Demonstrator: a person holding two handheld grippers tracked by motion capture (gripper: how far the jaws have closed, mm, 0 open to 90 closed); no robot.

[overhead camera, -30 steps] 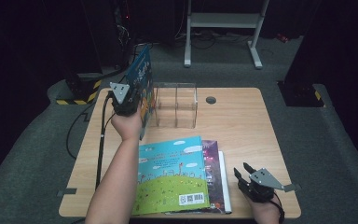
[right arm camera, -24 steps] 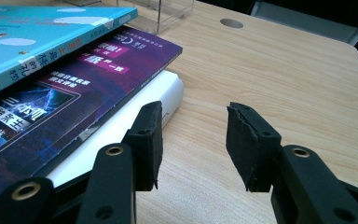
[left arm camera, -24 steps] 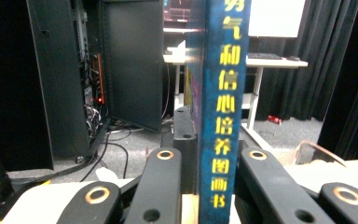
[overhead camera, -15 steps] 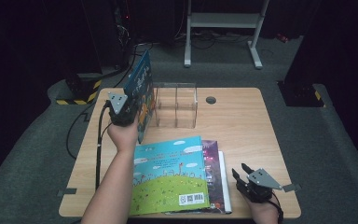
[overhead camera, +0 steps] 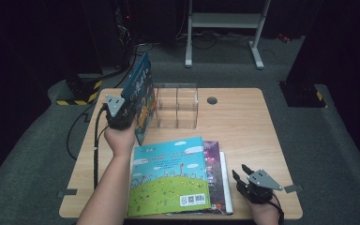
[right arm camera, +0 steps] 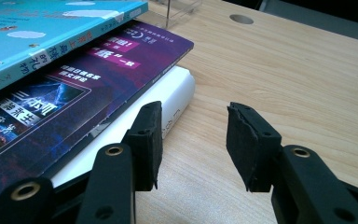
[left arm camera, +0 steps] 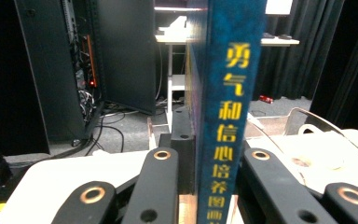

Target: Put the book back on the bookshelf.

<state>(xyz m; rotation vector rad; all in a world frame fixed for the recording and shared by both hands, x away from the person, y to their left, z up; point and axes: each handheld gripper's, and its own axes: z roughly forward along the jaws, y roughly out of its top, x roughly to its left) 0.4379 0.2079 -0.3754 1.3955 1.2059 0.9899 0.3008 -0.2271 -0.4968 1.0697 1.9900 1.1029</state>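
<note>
A tall blue book [overhead camera: 140, 89] with yellow lettering on its spine [left arm camera: 230, 116] stands upright at the table's back left. It is just left of a clear plastic divider box [overhead camera: 176, 105]. My left gripper [overhead camera: 130, 104] is shut on the book's lower edge. Its jaws have just been opening a little, and the spine still sits tight between them [left arm camera: 214, 158]. My right gripper [overhead camera: 241, 171] rests open near the front right edge with nothing between its pads [right arm camera: 193, 140]. It is beside a stack of books.
The stack lies at the front centre: a cyan and green picture book [overhead camera: 168, 176] on top, a purple book [right arm camera: 74, 88] under it, and a white one [right arm camera: 177, 93] at the bottom. The wooden table [overhead camera: 243, 126] has a cable hole [overhead camera: 211, 100]. A dark floor with cables surrounds the table.
My left hand has drawn the blue book a little toward the person, beside the clear box. The right gripper has kept still.
</note>
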